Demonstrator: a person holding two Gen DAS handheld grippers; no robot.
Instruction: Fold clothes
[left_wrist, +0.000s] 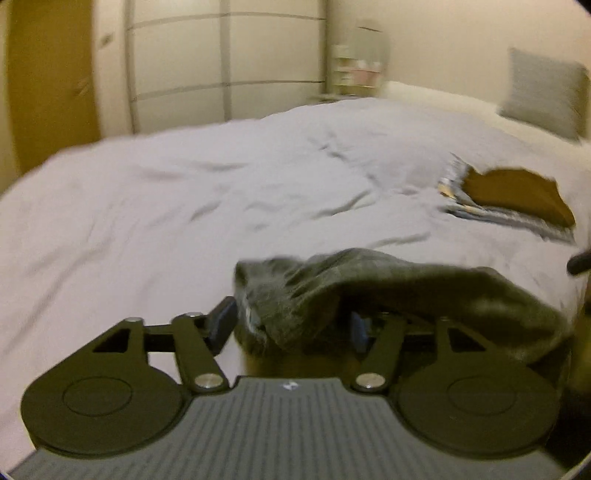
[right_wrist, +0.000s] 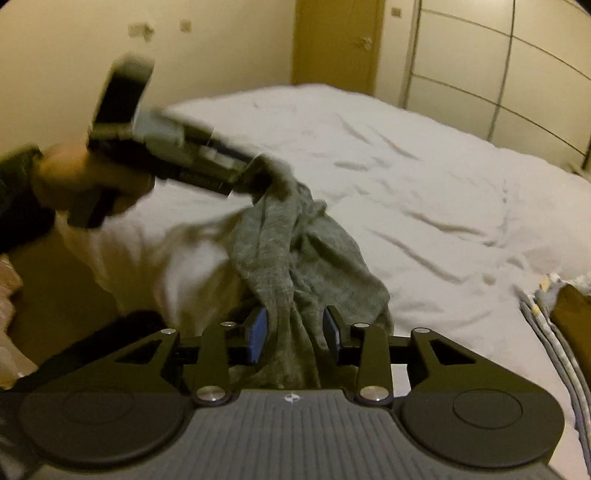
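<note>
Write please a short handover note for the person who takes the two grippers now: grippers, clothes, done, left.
Left gripper: jaws apart, grey garment draped between them, not pinched.
Right gripper: jaws apart, same garment hangs through the gap.
Garment: bunched at the near edge of the white bed.
Done: a pile of clothes lies on the bed, brown piece on top.
Left: spread and fold the grey garment.

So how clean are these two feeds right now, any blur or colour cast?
Left wrist: motion-smeared throughout, the grey garment and pillow soft, yellowish light, fisheye bending the wardrobe. Right wrist: the left claw and hand are streaked, the bed sharper.
</note>
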